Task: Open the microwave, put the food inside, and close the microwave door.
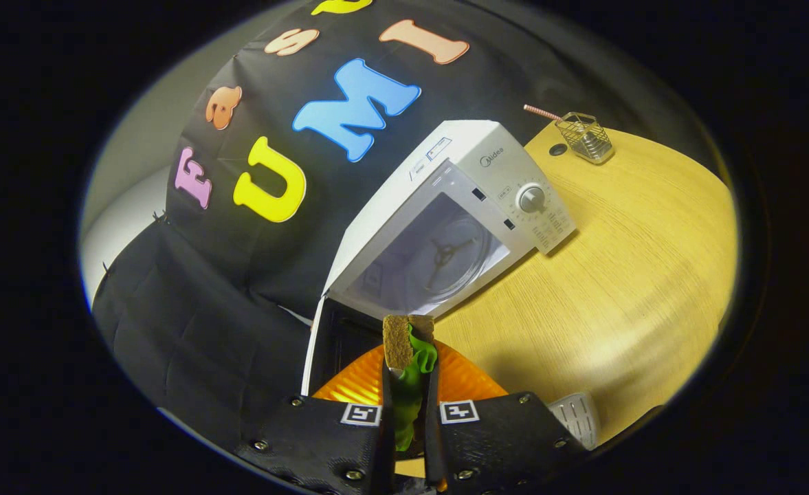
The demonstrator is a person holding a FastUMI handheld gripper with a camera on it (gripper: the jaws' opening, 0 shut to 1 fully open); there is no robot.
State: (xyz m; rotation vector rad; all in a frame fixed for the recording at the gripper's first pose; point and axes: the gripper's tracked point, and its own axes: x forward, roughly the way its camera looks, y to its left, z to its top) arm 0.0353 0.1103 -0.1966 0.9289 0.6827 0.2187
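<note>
While the gripper (409, 405) is tilted hard in the gripper view, its fingers are nearly together, both pressing on a sandwich (407, 368): brown bread slices outside, green lettuce squeezed between. The sandwich stands on edge, bread top poking out beyond the fingertips. Directly under it sits an orange ridged plate (356, 381); can't tell if the sandwich clears it or touches it.

Beyond the fingers, the white microwave (459, 206) sits on the wooden table (624, 275), door (311, 347) swung open on the hinge side, its edge showing as a thin white strip beside the plate. The cavity is exposed, the glass turntable (449, 258) visible inside and empty. The control dial (532, 199) is on the panel on the far side of the cavity. Well apart at the table's far end: a wire basket (586, 136) with a pink straw (541, 112) just beside it. A white ribbed object (576, 416) lies near the fingers; unclear what it is.

Judgement: opening is done; the food is gripped but not yet inside.

Risks: the grip is mostly on soft lettuce and bread edges, so layers could slide apart or the filling could drop in transit. The open door sits close to the travel path, so a swing toward the cavity could clip it. Releasing the sandwich on edge may tip it off the turntable.
</note>
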